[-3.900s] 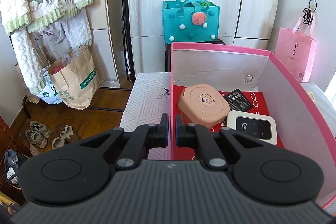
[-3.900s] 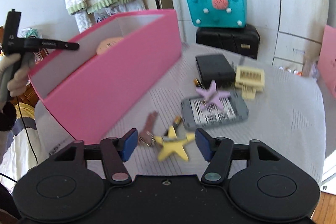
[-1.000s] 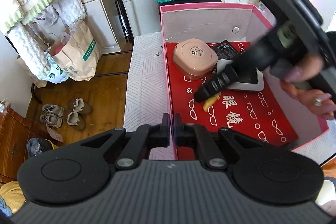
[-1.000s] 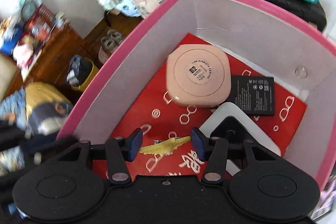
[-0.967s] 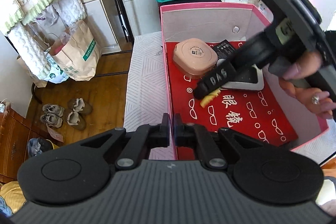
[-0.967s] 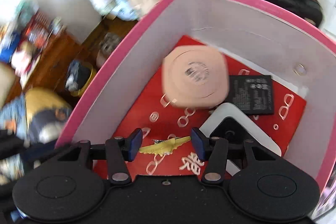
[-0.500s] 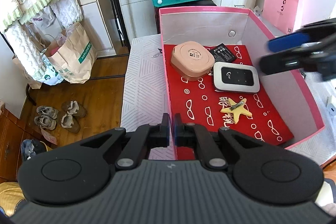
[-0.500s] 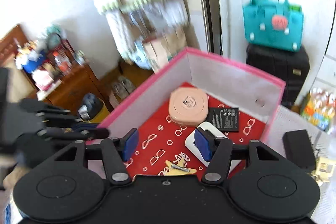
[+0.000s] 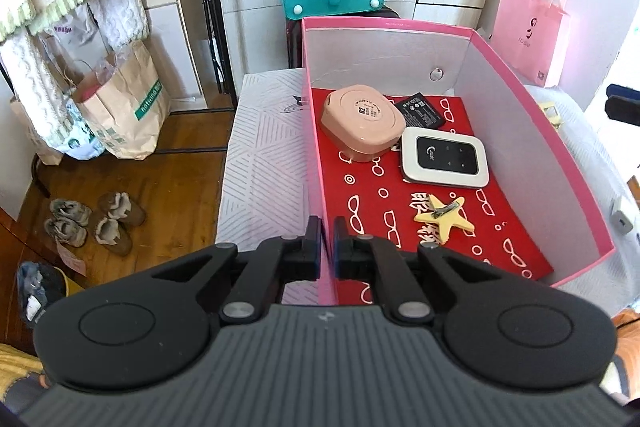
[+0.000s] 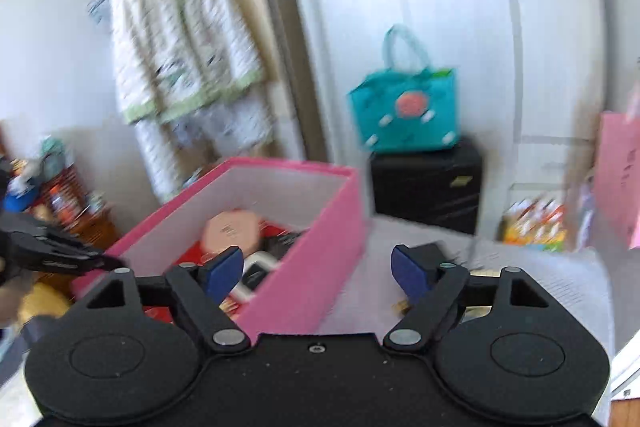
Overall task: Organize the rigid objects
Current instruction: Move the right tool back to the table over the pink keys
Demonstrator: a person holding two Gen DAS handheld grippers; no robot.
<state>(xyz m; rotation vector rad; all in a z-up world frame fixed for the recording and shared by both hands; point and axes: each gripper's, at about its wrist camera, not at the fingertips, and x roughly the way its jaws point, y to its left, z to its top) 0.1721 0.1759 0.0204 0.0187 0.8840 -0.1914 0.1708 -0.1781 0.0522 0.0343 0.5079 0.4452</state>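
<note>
My left gripper (image 9: 327, 241) pinches the pink box (image 9: 536, 115) wall. My right gripper (image 10: 318, 267) has just been opening wide, holding nothing. The yellow star (image 9: 442, 213) lies inside.

Right wrist view motion-blurred throughout. Pink box (image 10: 304, 279) contents there indistinct, partly hidden behind its near wall. Right gripper (image 9: 622, 103) cut off at three o'clock edge, left wrist view.
</note>
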